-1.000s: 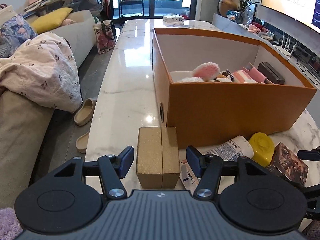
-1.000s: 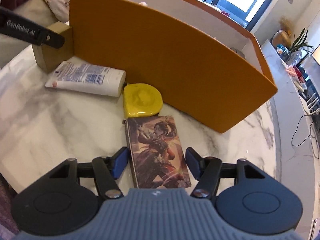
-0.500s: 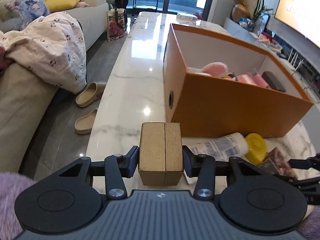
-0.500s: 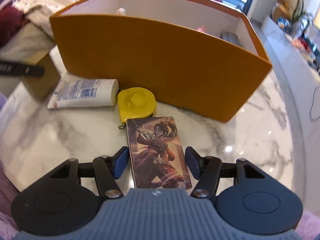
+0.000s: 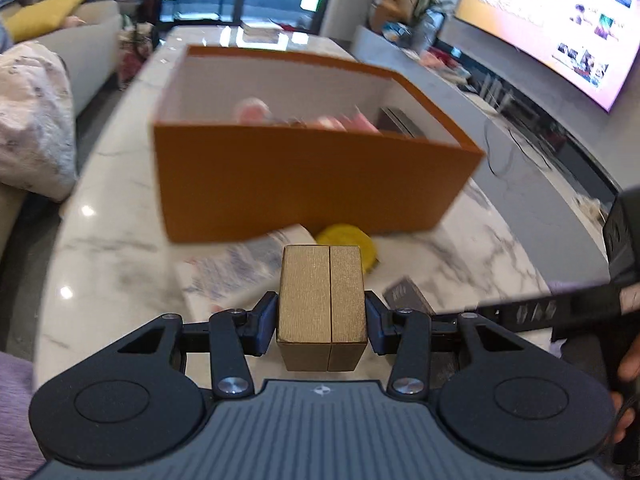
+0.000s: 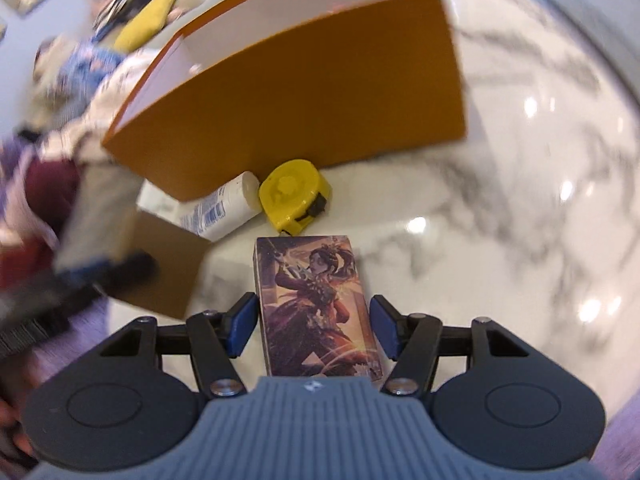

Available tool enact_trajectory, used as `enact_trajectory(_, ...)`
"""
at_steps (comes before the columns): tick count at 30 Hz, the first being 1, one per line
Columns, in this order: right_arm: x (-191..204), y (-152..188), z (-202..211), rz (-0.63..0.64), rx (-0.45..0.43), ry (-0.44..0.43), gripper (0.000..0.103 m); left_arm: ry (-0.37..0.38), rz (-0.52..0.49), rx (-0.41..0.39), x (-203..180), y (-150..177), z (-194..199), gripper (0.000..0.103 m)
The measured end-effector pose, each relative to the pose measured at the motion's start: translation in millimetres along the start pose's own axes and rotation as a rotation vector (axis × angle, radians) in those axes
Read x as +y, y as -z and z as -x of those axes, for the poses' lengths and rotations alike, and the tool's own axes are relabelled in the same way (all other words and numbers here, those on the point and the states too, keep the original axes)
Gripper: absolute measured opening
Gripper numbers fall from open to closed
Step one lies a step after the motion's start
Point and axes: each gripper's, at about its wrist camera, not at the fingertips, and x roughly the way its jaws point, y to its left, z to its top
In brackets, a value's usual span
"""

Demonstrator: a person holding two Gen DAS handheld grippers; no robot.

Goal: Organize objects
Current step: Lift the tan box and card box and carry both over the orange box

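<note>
My left gripper [image 5: 322, 320] is shut on a gold box [image 5: 322, 304] and holds it above the marble table, in front of the open orange box [image 5: 304, 184]. In the right wrist view my right gripper [image 6: 312, 320] is shut on a flat picture box [image 6: 312, 300] with a painted figure, both pads against its long sides. Ahead of it lie a yellow tape measure [image 6: 292, 200] and a white tube [image 6: 224, 208], both against the orange box [image 6: 304, 92]. The gold box [image 6: 160, 264] shows blurred at the left. The picture box [image 5: 404, 300] also shows in the left wrist view.
Pink soft items [image 5: 256, 110] and a dark case [image 5: 400, 120] lie inside the orange box. A sofa with a blanket [image 5: 32, 132] runs along the left of the marble table [image 5: 480, 256]. A large screen [image 5: 560, 20] is at the right.
My left gripper closed on the gold box, lifted it and swung right, over the white tube. My right gripper rolled and shifted with the picture box; the orange box now looks tilted in its view.
</note>
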Motion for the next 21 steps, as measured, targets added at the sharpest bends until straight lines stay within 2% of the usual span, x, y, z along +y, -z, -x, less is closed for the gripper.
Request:
enact_trajectory(4,-20.3,5.3,3.6,-0.138,0.009,-0.072,0.063,0.046,0.002,0.048,-13.1,9.4,-19.8,0.052)
enact_trajectory(9,-34.9,11.3,5.2,-0.226,0.010,-0.128,0.063,0.054,-0.052,0.041,-35.5,15.6,-25.3,0.052)
enact_trajectory(13,-39.3,13.5,10.3,-0.217,0.003,-0.113,0.062,0.058,-0.068,0.043,-44.5,17.4,-26.6,0.052)
enact_trajectory(17,-42.2,16.0,16.4,-0.200,-0.021,-0.085,0.060,0.093,-0.037,0.046,-44.1,18.2,-28.5,0.051)
enact_trajectory(21,-68.0,17.9,14.4,-0.325,-0.009,-0.198,0.060,0.134,0.026,0.060,-38.0,16.8,-30.4,0.051)
